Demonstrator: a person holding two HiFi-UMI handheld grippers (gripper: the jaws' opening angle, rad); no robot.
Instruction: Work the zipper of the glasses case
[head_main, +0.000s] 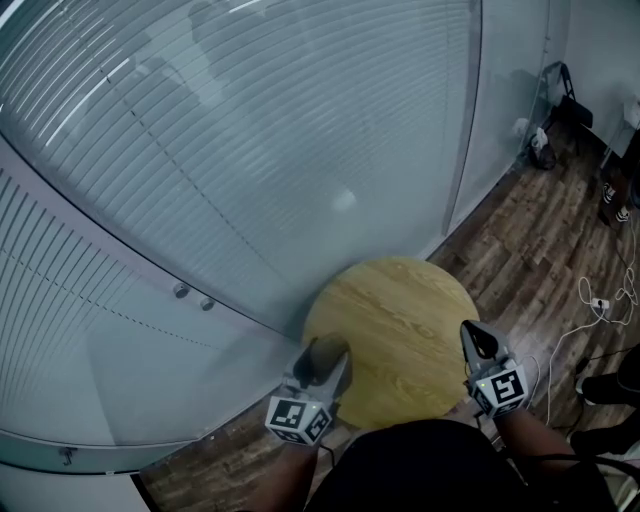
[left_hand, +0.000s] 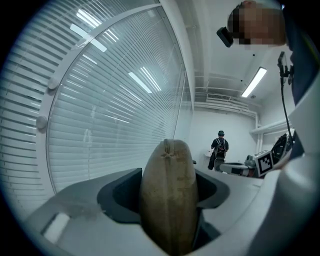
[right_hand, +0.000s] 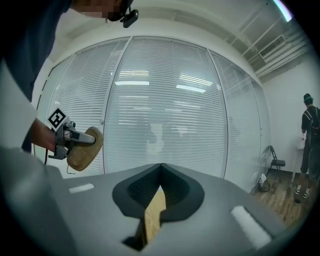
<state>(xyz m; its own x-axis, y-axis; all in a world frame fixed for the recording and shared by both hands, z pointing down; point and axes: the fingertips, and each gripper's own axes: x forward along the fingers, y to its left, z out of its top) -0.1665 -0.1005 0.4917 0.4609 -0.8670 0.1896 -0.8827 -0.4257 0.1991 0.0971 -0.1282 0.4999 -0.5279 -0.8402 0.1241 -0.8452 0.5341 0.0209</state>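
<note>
A round wooden table (head_main: 400, 320) is taken as the reference throughout. The left gripper (head_main: 322, 358) is shown over the table's near left rim, its jaws clamped on either side of a tan glasses case (left_hand: 167, 200). The case is presented end-on in the left gripper view, so only its rounded tip and a seam running down the middle are seen. The zipper's pull cannot be made out, and the lower end of the case is cut off by the gripper's body. In the head view the case is reduced to a dark shape between the jaws, and whether it touches the table cannot be told. The right gripper (head_main: 478, 340) is shown at the table's near right rim, well apart from the left one. Its jaws are brought together at the tips with nothing held; a strip of wood grain like the table's is seen through the slit below them. The table's near edge is hidden in the head view by the dark clothing of the person holding the grippers. Beyond the table a glass wall (head_main: 250, 150) backed by horizontal slats is seen. To the table's right lie a wood-plank floor (head_main: 530, 250) and loose white cables (head_main: 590, 300). Far beyond the table's right side a dark chair (head_main: 570, 100) is partly visible. A second person (left_hand: 218, 150) is seen from behind in the distance, too small for detail.
</note>
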